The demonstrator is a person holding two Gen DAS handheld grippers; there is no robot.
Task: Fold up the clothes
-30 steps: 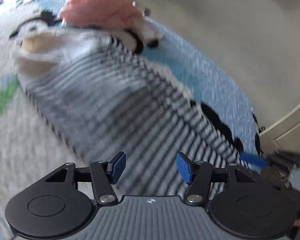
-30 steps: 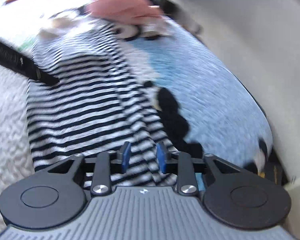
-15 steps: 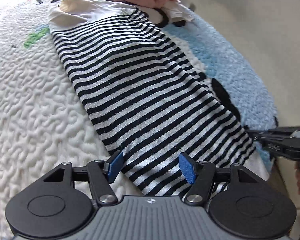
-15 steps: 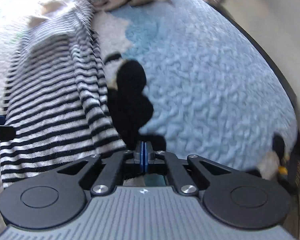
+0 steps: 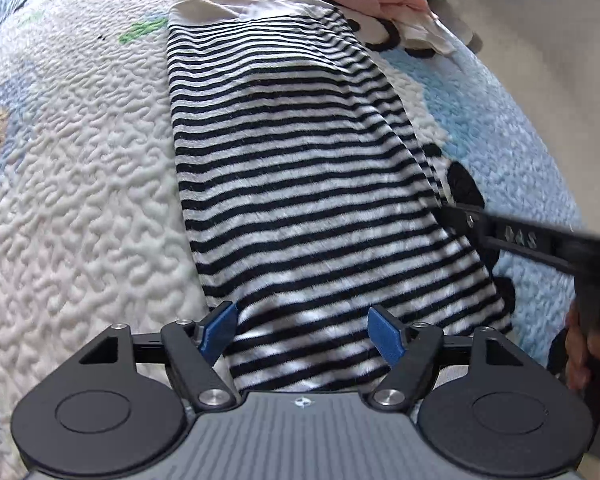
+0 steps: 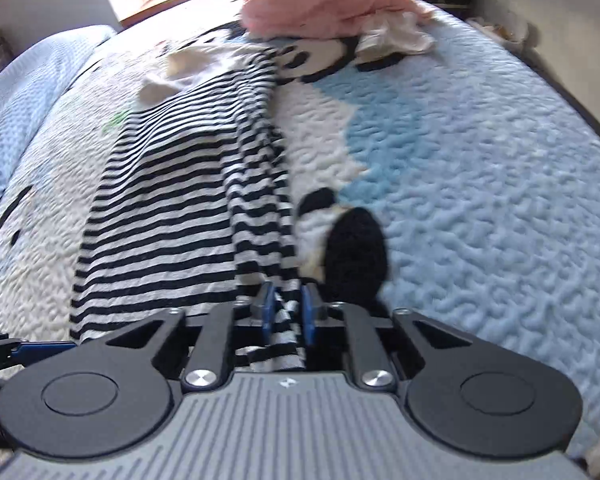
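A black-and-white striped garment (image 5: 292, 168) lies lengthwise on a quilted bedspread (image 5: 80, 184), a white part at its far end. My left gripper (image 5: 302, 334) hovers over the near hem, its jaws opening, with the cloth below the blue pads, not pinched. In the right wrist view my right gripper (image 6: 286, 314) is shut on the striped garment (image 6: 156, 216) at its near right edge; a bunched strip runs up from the pads. The right gripper's black finger (image 5: 512, 234) enters the left wrist view from the right.
A pink garment (image 6: 320, 8) and a crumpled white cloth (image 6: 396, 38) lie at the far end of the bed. The bedspread (image 6: 480, 168) is light blue with black-and-white panda figures. A hand (image 5: 578, 354) shows at the right edge. Grey floor lies beyond the bed's right side.
My left gripper swung around and its jaws widened over the hem. My right gripper moved onto the garment's right edge and closed on a bunch of striped cloth.
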